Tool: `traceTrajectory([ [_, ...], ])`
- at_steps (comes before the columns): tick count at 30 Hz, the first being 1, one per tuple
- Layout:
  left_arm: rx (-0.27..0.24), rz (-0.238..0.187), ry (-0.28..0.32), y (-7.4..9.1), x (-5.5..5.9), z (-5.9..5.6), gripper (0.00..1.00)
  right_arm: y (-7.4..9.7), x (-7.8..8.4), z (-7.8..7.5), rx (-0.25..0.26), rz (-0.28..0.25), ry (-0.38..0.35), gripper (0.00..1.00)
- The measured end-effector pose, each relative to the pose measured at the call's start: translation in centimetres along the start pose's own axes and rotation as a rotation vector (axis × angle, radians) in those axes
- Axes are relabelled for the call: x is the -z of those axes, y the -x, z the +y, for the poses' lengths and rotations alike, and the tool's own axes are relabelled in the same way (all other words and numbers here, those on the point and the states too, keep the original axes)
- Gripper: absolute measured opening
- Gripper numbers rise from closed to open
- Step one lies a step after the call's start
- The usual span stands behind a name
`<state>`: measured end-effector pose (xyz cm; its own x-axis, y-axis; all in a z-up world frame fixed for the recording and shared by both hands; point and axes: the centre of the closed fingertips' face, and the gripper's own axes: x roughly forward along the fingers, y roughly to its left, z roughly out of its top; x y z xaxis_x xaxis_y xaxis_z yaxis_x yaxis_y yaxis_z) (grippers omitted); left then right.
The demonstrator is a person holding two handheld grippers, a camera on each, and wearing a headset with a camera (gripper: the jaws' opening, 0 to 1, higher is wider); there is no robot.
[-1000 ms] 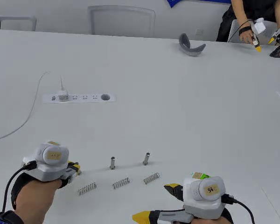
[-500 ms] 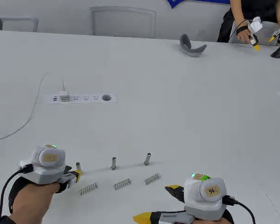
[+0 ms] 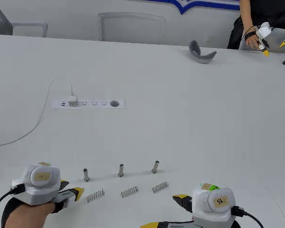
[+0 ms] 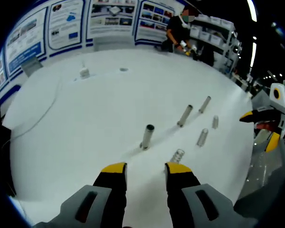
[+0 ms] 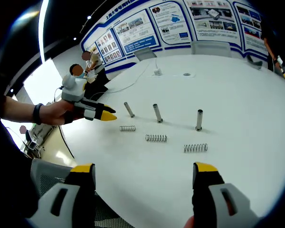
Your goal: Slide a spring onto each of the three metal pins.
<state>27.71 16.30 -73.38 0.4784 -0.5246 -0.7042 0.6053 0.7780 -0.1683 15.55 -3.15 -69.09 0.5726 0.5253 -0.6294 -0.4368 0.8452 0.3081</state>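
Three short metal pins stand upright in a row on the white table: left pin [image 3: 86, 175], middle pin [image 3: 120, 170], right pin [image 3: 155, 166]. A loose spring lies in front of each: left spring [image 3: 95, 194], middle spring [image 3: 129, 191], right spring [image 3: 160, 186]. My left gripper [image 3: 70, 189] is open and empty, just left of the left spring. From the left gripper view, the nearest pin [image 4: 147, 136] and a spring [image 4: 177, 155] lie just ahead of its tips [image 4: 146, 168]. My right gripper [image 5: 143, 168] is wide open and empty, a little nearer to me than the springs [image 5: 156, 137].
A white power strip [image 3: 88, 103] with a plugged-in charger lies farther back, its cable [image 3: 33, 128] trailing left. A grey curved object [image 3: 202, 53] rests at the far side. A person with grippers [image 3: 261, 35] works at the far right corner. Chairs stand behind the table.
My left gripper has drawn back toward me, uncovering the left pin it hid a second ago. The head camera has tilted. Pins, springs and right gripper stay put.
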Motion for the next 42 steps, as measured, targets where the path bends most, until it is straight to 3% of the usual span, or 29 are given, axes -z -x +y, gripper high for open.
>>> traceTrajectory([
  [6, 0.011, -0.011, -0.003, 0.8, 0.5, -0.3, 0.36, -0.4, 0.0, 0.1, -0.006, 0.004, 0.009, 0.86],
  [26, 0.093, -0.068, 0.004, 3.9, 0.2, -3.1, 0.56, -0.5, -0.3, -0.3, -0.016, 0.001, 0.041, 0.88],
  [42, 0.122, -0.047, -0.022, 5.5, 2.1, -3.9, 0.67, -0.8, -0.3, -0.4, -0.021, 0.005, 0.05, 0.88],
])
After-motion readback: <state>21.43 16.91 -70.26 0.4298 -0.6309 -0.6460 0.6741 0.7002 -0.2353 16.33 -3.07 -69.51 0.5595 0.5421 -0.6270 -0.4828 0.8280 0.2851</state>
